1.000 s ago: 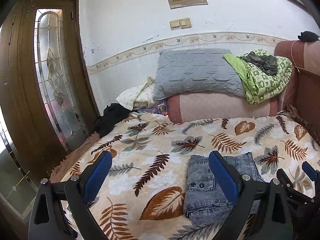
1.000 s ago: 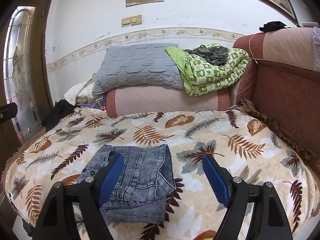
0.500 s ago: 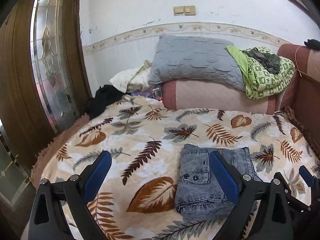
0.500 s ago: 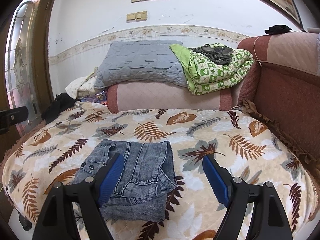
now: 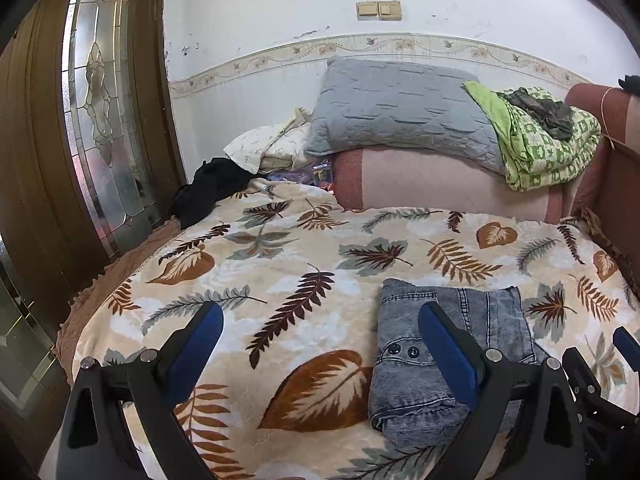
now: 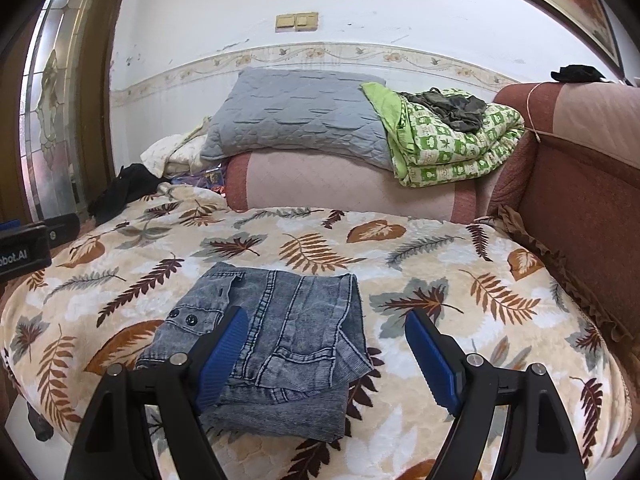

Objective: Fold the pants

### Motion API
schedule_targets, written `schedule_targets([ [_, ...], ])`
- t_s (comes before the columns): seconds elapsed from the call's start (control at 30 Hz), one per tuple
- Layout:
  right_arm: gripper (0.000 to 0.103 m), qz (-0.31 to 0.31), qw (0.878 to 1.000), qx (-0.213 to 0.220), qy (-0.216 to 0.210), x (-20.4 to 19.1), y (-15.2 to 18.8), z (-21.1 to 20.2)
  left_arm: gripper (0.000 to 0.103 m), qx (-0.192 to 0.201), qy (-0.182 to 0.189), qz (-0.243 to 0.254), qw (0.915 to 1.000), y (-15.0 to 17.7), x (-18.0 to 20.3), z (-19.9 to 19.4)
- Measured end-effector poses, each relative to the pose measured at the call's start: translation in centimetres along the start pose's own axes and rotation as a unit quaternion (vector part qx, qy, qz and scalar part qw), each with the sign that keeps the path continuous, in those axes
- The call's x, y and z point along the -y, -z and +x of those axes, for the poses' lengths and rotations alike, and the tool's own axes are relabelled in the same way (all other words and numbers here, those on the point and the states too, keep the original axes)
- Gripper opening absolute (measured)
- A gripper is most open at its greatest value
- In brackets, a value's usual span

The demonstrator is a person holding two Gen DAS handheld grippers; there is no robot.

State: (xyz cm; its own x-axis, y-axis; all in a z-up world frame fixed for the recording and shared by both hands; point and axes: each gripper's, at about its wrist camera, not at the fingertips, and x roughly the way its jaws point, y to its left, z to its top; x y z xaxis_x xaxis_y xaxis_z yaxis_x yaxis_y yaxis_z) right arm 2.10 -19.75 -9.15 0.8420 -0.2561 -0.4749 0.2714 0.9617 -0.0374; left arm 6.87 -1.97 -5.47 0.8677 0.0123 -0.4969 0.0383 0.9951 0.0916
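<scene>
Grey-blue denim pants (image 5: 448, 356) (image 6: 280, 336) lie folded into a compact rectangle on the leaf-patterned blanket (image 5: 280, 304) (image 6: 440, 280), two snap buttons showing on the left side. My left gripper (image 5: 320, 332) hovers open above the blanket just left of the pants, its right blue pad (image 5: 444, 344) over the denim and nothing between the pads. My right gripper (image 6: 328, 340) is open above the pants' right half, holding nothing. The body of the left gripper (image 6: 24, 248) shows at the right wrist view's left edge.
A grey pillow (image 5: 400, 112) and a green patterned quilt (image 6: 452, 140) rest on a pink bolster (image 6: 352, 188) at the back. Black cloth (image 5: 208, 192) and pale bedding (image 5: 268, 148) lie at the back left. A wooden glass-panelled door (image 5: 96, 120) stands left; a red padded headboard (image 6: 580, 184) stands right.
Both grippers have sunk a little toward the bed, so the wall plaque has slid up out of frame. The pants lie unmoved and both grippers stay open.
</scene>
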Motion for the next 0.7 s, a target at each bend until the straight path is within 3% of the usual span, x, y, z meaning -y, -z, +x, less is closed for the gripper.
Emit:
schedule_targets([
  [0.7,0.084,-0.005,1.0,-0.021,-0.012,-2.6,0.4,1.2,0.098,-0.014,0.003,0.003,0.9999,1.3,-1.8,1.3],
])
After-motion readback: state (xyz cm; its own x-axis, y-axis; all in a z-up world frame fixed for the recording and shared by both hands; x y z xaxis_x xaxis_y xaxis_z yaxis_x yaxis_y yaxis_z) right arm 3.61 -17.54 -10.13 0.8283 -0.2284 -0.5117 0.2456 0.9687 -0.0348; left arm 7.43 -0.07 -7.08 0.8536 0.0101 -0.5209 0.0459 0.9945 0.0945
